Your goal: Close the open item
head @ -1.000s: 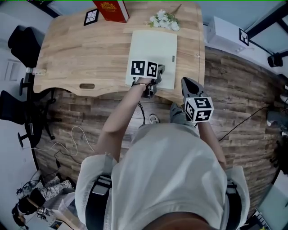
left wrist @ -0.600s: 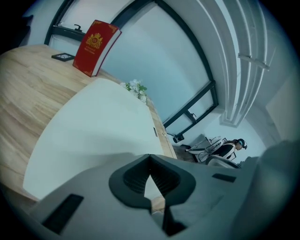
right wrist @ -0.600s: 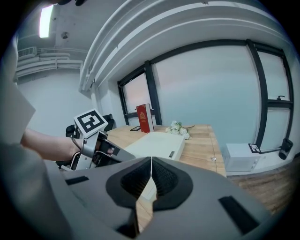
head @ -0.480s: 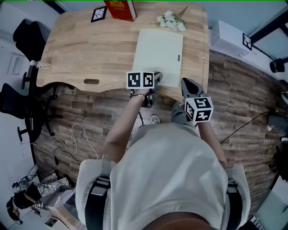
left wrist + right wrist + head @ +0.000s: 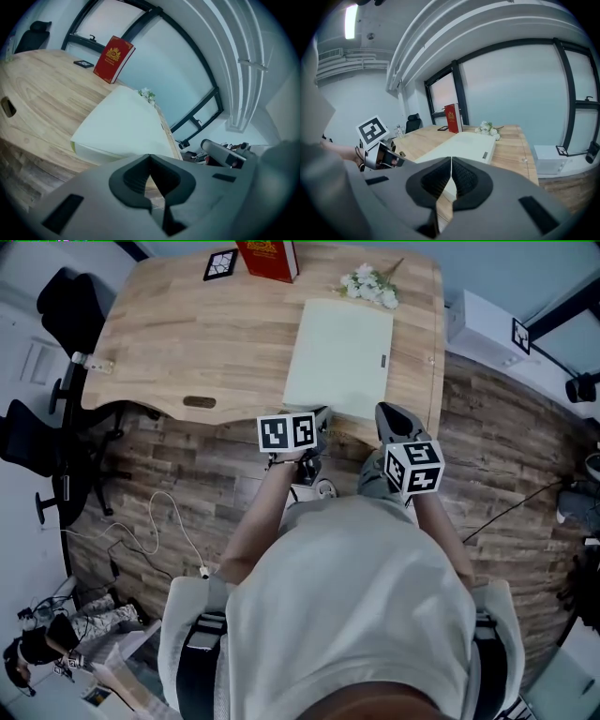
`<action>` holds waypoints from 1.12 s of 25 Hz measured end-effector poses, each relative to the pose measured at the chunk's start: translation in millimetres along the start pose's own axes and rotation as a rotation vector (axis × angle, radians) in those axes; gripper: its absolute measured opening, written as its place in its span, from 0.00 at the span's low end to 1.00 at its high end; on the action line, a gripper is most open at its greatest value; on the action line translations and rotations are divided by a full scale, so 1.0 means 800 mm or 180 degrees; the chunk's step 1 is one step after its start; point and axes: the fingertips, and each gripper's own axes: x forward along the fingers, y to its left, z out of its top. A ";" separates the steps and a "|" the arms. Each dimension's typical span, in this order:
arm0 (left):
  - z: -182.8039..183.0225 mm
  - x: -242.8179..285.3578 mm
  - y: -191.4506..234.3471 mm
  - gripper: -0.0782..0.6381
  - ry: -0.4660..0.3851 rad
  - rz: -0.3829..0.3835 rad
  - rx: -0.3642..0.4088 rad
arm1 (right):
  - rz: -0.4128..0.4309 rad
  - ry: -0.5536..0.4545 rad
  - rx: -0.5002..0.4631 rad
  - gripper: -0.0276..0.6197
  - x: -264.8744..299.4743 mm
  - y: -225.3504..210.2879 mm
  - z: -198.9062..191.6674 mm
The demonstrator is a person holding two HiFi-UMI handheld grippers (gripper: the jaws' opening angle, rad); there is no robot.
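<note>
Right now the flat pale box (image 5: 342,357) lies on the right half of the wooden desk (image 5: 187,343); its lid is down flush and its top is level, and it runs from close to the front edge back toward the far edge; its right long side follows the desk's right edge, and a small clasp (image 5: 382,359) shows on that side.

At the front edge hangs the left gripper (image 5: 322,415), just short of the box's front-left corner; in its own view the dark pads meet along one thin line with nothing caught in them, and the box (image 5: 122,126) sits ahead of the tips on the bare wood.

Close by, at the desk's front-right corner, the right gripper (image 5: 384,411) points over the front edge; its jaws are likewise pressed together and empty, and its own view looks along the box (image 5: 464,143) toward the far edge, with the left gripper (image 5: 377,157) and its marker cube off to the side.

Along the far edge a red book (image 5: 267,259) stands upright; a square marker card (image 5: 221,263) lies just beside it toward the far-left corner; a spray of white flowers (image 5: 370,284) lies near the far-right corner, just beyond the box's far end.

Beside the desk's left edge stands a black office chair (image 5: 56,306) on the plank floor (image 5: 506,446); loose cables (image 5: 159,531) trail over the planks.
</note>
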 end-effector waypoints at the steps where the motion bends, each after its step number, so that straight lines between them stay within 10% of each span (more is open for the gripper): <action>1: -0.002 -0.005 0.001 0.14 -0.0025 0.0015 0.0006 | 0.0022 -0.0001 -0.0005 0.07 0.001 0.004 0.000; 28: -0.039 -0.103 0.013 0.14 -0.0438 0.0207 -0.0043 | 0.0432 -0.0038 -0.0045 0.07 -0.004 0.086 -0.009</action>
